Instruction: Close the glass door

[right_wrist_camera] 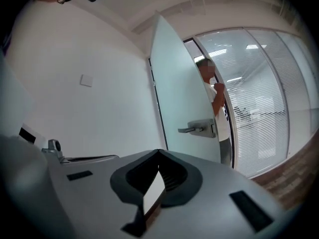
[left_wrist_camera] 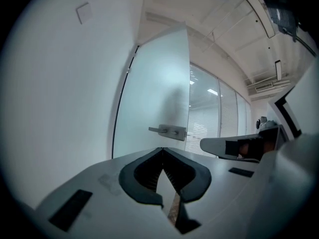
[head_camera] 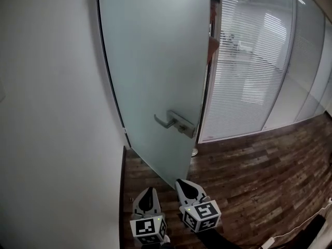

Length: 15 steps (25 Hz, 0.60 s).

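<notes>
The frosted glass door (head_camera: 155,61) stands ajar, its free edge swung out toward me, with a metal lever handle (head_camera: 174,122) on the near face. Both grippers are low in the head view, short of the door and touching nothing. My left gripper (head_camera: 149,190) is shut and empty; in the left gripper view its tips (left_wrist_camera: 162,149) meet below the handle (left_wrist_camera: 167,130). My right gripper (head_camera: 181,181) is shut and empty too, close to the door's bottom corner. In the right gripper view its tips (right_wrist_camera: 158,151) meet, with the door (right_wrist_camera: 182,93) and handle (right_wrist_camera: 199,128) ahead.
A white wall (head_camera: 52,113) runs along the left up to the door's hinge side. A glass partition with blinds (head_camera: 254,61) is on the right. A person (right_wrist_camera: 213,91) stands partly hidden behind the door's edge. The floor is dark wood (head_camera: 259,180), with a small door stop (head_camera: 194,152).
</notes>
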Each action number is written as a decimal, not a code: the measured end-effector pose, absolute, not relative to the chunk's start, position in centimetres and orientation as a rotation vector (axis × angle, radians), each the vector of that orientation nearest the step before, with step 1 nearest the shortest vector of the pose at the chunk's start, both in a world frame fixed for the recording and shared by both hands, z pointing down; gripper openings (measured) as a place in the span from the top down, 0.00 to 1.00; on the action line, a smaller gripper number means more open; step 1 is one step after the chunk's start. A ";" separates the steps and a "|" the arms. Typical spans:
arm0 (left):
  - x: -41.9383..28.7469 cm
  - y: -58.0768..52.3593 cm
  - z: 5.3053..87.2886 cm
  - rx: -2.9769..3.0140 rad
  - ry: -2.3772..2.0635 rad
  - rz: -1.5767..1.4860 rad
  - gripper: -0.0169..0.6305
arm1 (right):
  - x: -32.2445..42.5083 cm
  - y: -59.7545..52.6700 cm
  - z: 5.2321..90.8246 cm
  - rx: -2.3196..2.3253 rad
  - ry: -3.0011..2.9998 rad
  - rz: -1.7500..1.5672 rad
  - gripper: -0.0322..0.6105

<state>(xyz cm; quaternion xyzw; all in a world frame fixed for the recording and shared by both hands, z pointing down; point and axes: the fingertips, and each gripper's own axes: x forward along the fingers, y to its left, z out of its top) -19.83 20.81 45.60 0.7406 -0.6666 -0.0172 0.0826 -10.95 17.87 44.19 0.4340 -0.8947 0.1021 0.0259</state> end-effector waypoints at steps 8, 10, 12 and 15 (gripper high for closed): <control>-23.8 15.5 45.7 2.262 -1.926 -0.063 0.97 | -14.3 13.0 44.1 1.434 -2.724 0.305 0.96; -24.3 14.8 46.0 2.269 -1.902 -0.060 0.97 | -14.7 12.4 44.2 1.456 -2.706 0.309 0.96; -24.5 14.0 46.4 2.273 -1.875 -0.062 0.97 | -14.9 11.7 44.5 1.471 -2.689 0.314 0.96; -24.3 12.9 47.2 2.290 -1.838 -0.064 0.97 | -14.8 10.7 45.2 1.493 -2.661 0.323 0.96</control>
